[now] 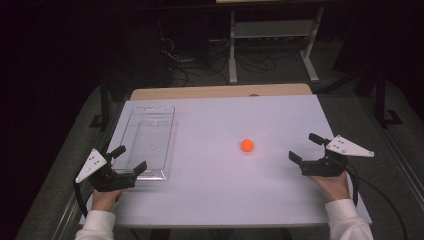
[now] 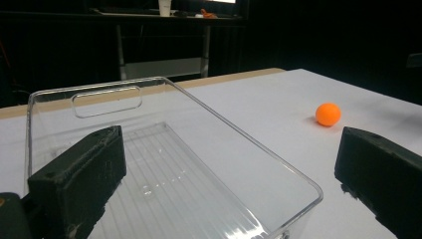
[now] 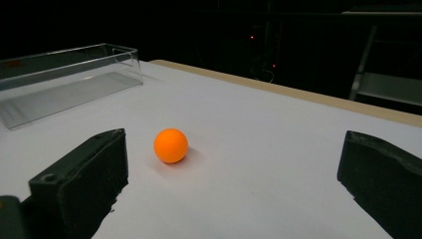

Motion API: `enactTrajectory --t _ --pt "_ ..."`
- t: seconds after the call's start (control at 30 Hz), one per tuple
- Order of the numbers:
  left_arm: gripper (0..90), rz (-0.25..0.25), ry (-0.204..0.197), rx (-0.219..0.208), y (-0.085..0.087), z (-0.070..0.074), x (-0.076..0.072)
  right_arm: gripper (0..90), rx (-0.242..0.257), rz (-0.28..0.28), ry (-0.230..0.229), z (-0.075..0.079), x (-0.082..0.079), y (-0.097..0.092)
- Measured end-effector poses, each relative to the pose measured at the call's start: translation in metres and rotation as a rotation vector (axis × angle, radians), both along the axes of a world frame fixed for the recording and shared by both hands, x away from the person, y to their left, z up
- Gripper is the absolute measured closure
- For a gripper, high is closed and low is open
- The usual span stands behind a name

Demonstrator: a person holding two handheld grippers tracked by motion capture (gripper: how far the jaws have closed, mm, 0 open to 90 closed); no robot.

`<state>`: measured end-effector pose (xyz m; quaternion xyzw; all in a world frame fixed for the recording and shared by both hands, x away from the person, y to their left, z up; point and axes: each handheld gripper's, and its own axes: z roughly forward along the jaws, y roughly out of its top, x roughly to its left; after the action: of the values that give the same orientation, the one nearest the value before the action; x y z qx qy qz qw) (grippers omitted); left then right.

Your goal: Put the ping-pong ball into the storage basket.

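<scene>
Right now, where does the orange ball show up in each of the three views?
High view: the orange ball lies right of centre on the white table, between the two grippers.
Left gripper view: the ball sits at upper right, beyond the right jaw.
Right gripper view: the ball lies left of centre, just past the left jaw.
Shared landmark: the clear plastic bin, left of the ball in all three views.

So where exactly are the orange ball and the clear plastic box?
orange ball [image 1: 247, 145], high view, middle of the ball.
clear plastic box [image 2: 259, 149], left gripper view, its right-hand rim.
</scene>
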<state>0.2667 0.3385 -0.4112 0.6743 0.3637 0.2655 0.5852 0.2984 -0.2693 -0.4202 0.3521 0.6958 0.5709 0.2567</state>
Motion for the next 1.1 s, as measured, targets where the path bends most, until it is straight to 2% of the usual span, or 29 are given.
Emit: enactTrajectory --t 0.3,0.57,0.67,1.1 --pt "0.0 0.008 -0.006 0.0 -0.002 0.003 -0.005 0.0 -0.009 -0.005 0.0 0.0 -0.001 0.001" --pt "0.0 0.012 -0.028 0.01 -0.007 0.012 -0.004 0.0 -0.01 -0.004 -0.001 -0.001 -0.002 0.002" --pt "0.0 0.008 -0.03 0.013 -0.008 0.013 -0.004 0.0 0.002 -0.004 0.002 -0.001 -0.002 0.002" --pt "0.0 -0.021 -0.022 0.04 -0.013 0.021 0.0 0.0 -0.007 -0.003 0.008 -0.001 -0.002 0.003"
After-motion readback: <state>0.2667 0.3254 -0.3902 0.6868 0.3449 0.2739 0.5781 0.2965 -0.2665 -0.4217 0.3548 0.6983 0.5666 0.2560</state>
